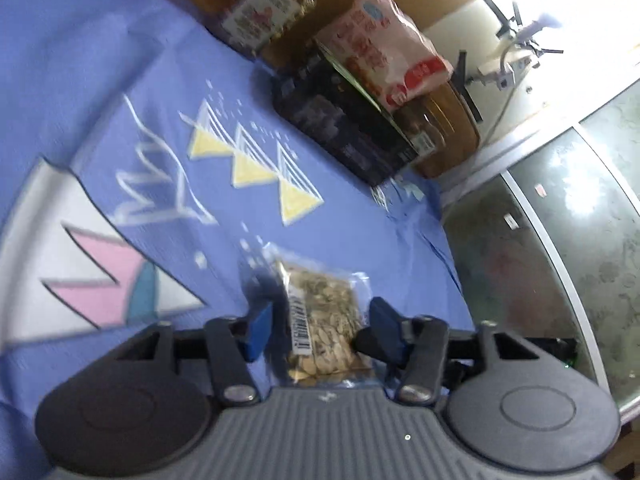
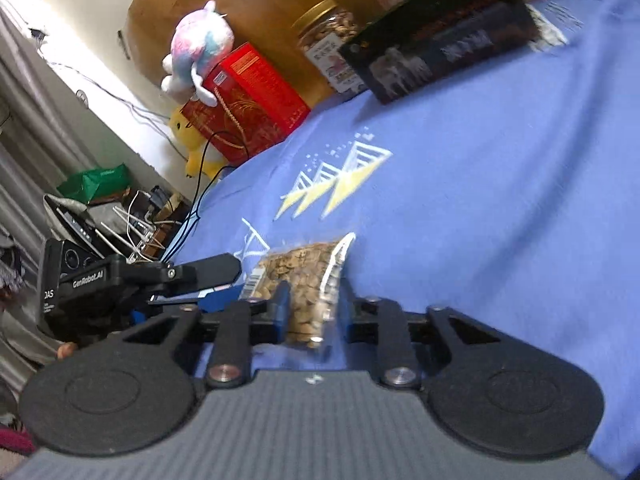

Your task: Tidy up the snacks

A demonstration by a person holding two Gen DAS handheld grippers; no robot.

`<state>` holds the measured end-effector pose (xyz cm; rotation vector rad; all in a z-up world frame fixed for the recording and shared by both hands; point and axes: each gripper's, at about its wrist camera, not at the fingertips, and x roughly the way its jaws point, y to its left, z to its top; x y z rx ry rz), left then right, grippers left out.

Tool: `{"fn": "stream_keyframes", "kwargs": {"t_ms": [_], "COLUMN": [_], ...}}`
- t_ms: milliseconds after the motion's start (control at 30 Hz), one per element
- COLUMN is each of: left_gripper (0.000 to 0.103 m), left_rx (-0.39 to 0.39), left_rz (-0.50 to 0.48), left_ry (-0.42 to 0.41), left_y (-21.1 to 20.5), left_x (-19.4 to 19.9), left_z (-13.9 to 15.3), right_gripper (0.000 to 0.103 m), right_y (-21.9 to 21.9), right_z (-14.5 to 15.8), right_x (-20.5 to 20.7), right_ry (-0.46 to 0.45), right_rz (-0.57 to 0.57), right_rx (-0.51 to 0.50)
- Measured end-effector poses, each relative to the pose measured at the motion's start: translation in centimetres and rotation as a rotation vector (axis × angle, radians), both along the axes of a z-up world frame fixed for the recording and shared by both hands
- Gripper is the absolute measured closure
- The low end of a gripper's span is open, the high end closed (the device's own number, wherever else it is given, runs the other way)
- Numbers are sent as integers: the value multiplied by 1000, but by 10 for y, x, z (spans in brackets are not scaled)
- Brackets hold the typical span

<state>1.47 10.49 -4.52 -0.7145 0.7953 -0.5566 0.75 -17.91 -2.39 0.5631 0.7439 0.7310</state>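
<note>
Left gripper (image 1: 320, 320): blue fingers spread, a clear packet of pale seeds (image 1: 324, 320) lying between them on the blue patterned cloth (image 1: 120, 60); whether either pad touches the packet cannot be told, since the frame is blurred. Right gripper (image 2: 312, 308): its view shows the same kind of clear seed packet (image 2: 308, 288) standing up between the blue fingers, which sit close against its sides and appear to pinch it, though blur leaves contact uncertain. The left gripper body, black with a white label, shows at the left of the right wrist view, just beside the packet. Mid cloth: yellow triangle print (image 1: 256, 160). Farther on, near the cloth's far edge, a long dark box (image 1: 344, 128) lies flat, with a pink and white snack bag (image 1: 388, 48) resting on top of it. Beside these, a gold-lidded jar of nuts (image 1: 272, 12) stands against a brown cardboard backing (image 2: 248, 4). Beyond, off the cloth: a red box (image 2: 248, 100), a pastel plush toy (image 2: 196, 52) on top of it, and a yellow plush (image 2: 196, 140) beside it.
</note>
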Motion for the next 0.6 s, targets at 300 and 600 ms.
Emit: {"fn": "stream_keyframes", "kwargs": {"t_ms": [300, 600], "left_gripper": [79, 79], "left_rx": [29, 153], "left_rz": [-114, -208], "left_ry": [-11, -36], "left_y": [-34, -61], "left_x": [11, 19], "left_z": [9, 14], "right_gripper": [86, 86], "right_y": [-21, -35], "right_z": [6, -2], "right_x": [-20, -16], "right_ry": [-28, 4], "right_rz": [-70, -87], "right_rx": [41, 21]}}
